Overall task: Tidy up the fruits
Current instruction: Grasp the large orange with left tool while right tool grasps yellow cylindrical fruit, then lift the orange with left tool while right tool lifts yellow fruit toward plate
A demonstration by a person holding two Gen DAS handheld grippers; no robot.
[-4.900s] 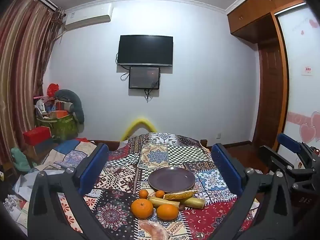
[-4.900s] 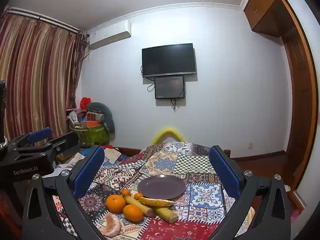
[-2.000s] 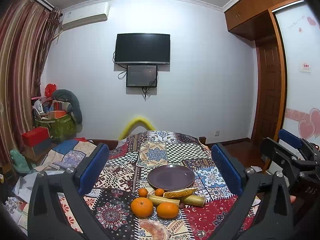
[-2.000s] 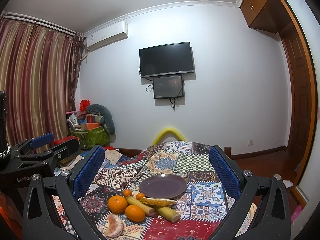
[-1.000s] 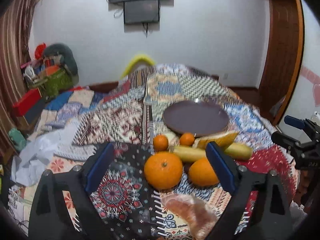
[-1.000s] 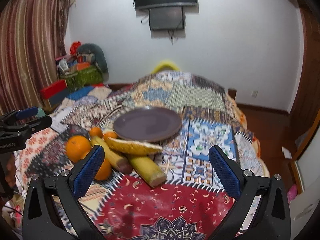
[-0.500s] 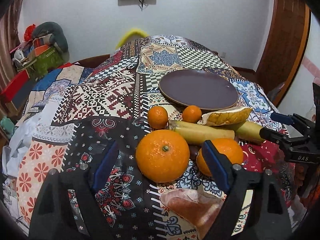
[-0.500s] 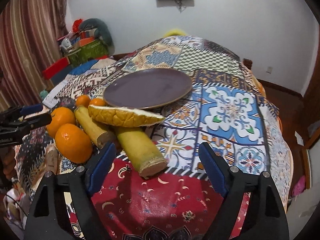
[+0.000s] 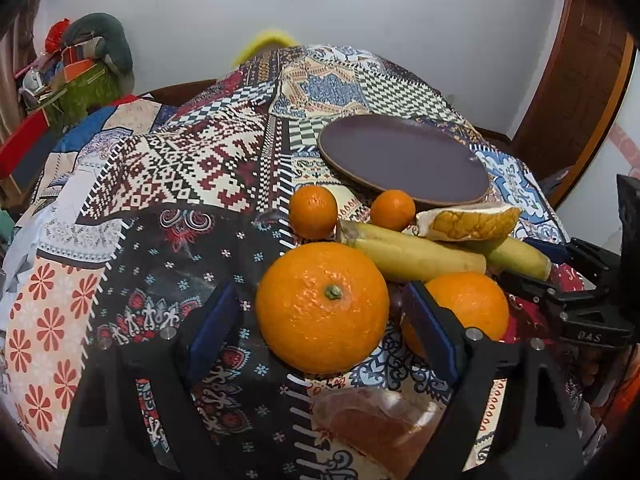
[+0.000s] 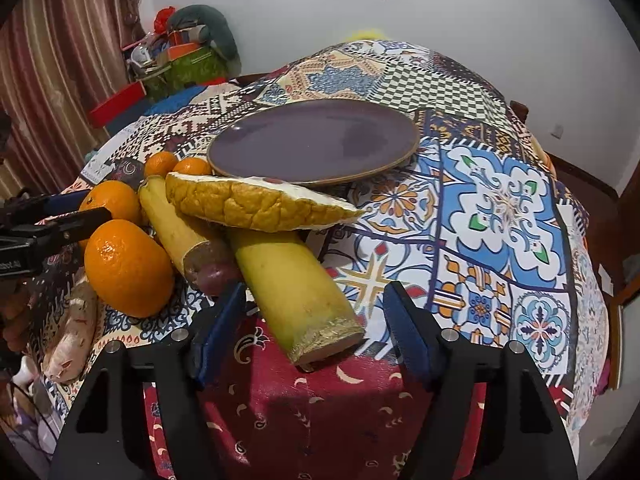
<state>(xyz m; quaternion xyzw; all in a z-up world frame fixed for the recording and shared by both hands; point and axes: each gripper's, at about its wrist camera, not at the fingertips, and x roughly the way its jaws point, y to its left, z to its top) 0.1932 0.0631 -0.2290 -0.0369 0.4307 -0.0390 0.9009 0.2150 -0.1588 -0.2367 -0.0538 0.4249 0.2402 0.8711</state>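
Note:
My left gripper [image 9: 320,328] is open, its blue pads on either side of a large orange [image 9: 322,307], not touching it. A second large orange [image 9: 468,306] lies right of it. Two small oranges [image 9: 313,211] sit near an empty purple plate [image 9: 404,158]. My right gripper [image 10: 310,326] is open around the cut end of a yellow-green stalk [image 10: 294,294]. A second stalk [image 10: 176,228] and a melon slice [image 10: 256,202] lie beside the plate [image 10: 316,144].
A patchwork cloth [image 9: 172,168] covers the round table. A peeled pinkish fruit piece [image 9: 372,428] lies near the front edge. Clutter and a green box [image 9: 80,88] stand at the far left by the wall.
Both grippers have moved down and forward to the fruit pile. The left one now straddles the large orange, the right one the stalk's cut end.

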